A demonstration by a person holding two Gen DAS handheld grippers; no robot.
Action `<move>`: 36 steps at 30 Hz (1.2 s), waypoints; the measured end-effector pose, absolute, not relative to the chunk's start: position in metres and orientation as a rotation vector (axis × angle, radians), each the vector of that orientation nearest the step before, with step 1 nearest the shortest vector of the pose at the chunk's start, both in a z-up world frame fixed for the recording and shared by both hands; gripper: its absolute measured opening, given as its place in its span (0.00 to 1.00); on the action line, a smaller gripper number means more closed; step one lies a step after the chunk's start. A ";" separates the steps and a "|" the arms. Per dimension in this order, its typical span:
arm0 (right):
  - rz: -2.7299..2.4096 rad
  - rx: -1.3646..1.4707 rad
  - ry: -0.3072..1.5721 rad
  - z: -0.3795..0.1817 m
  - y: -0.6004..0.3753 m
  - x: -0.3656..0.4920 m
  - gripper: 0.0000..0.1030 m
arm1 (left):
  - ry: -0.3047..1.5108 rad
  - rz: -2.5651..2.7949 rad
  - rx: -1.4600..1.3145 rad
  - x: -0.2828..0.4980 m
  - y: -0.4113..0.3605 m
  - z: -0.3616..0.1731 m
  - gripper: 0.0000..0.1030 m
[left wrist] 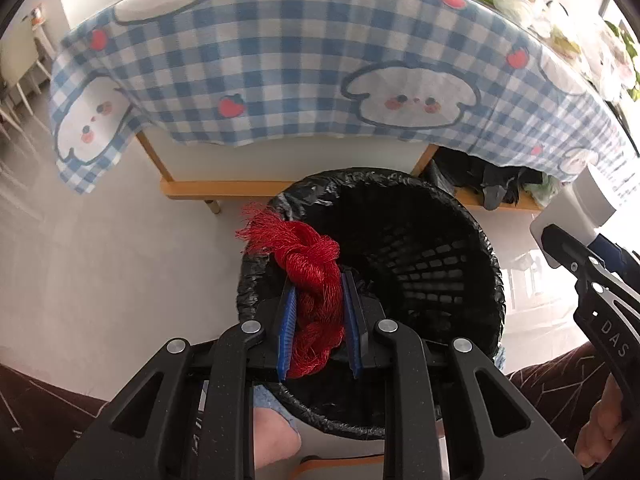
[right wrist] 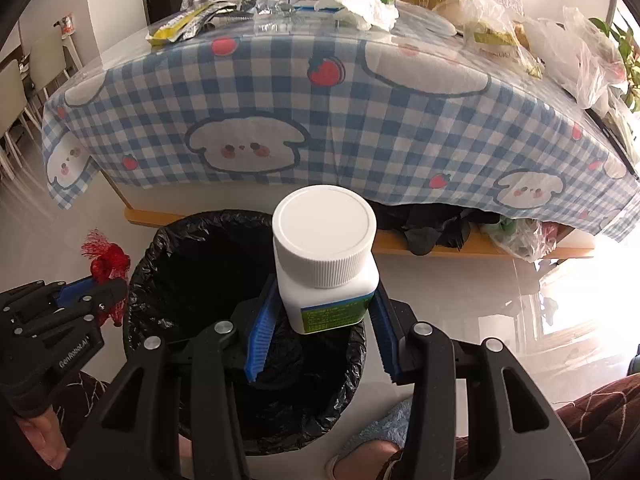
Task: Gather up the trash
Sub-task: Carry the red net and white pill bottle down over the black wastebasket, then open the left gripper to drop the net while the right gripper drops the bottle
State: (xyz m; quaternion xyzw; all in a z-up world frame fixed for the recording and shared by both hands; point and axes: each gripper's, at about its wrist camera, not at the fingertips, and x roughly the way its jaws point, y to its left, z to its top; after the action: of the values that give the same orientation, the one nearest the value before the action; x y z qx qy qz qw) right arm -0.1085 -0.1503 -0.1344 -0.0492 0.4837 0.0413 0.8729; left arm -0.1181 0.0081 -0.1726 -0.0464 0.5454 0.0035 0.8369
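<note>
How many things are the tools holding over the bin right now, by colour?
Red: 1, the mesh net bag in the left tool
White: 1, the pill bottle in the right tool
Total: 2, both above the black-lined trash bin

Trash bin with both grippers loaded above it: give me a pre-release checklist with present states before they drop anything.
1. Left gripper clamped on red mesh bag: ok.
2. Right gripper clamped on white bottle: ok.
3. Mesh bag over the trash bin opening: ok, though near the rim.
4. Bottle over the bin opening: ok.
5. Black liner folded over the rim: ok.
6. Room left in the bin: cannot tell, interior dark.
</note>
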 end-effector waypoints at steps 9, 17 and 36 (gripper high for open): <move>0.073 -0.121 1.013 -0.138 -0.155 -0.109 0.41 | 1.191 -0.018 -0.079 -0.112 -0.008 -0.191 0.20; 0.050 -0.089 1.016 -0.137 -0.177 -0.112 0.41 | 1.202 -0.064 -0.057 -0.107 -0.028 -0.204 0.20; 0.060 -0.073 1.047 -0.147 -0.174 -0.105 0.41 | 1.186 -0.018 -0.059 -0.104 -0.018 -0.210 0.42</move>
State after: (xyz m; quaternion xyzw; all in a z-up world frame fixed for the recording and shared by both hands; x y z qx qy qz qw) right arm -0.1052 -0.1736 -0.1468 -0.0350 0.4997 0.0287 0.8650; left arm -0.1045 -0.0180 -0.2101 -0.0279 0.5589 -0.0086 0.8287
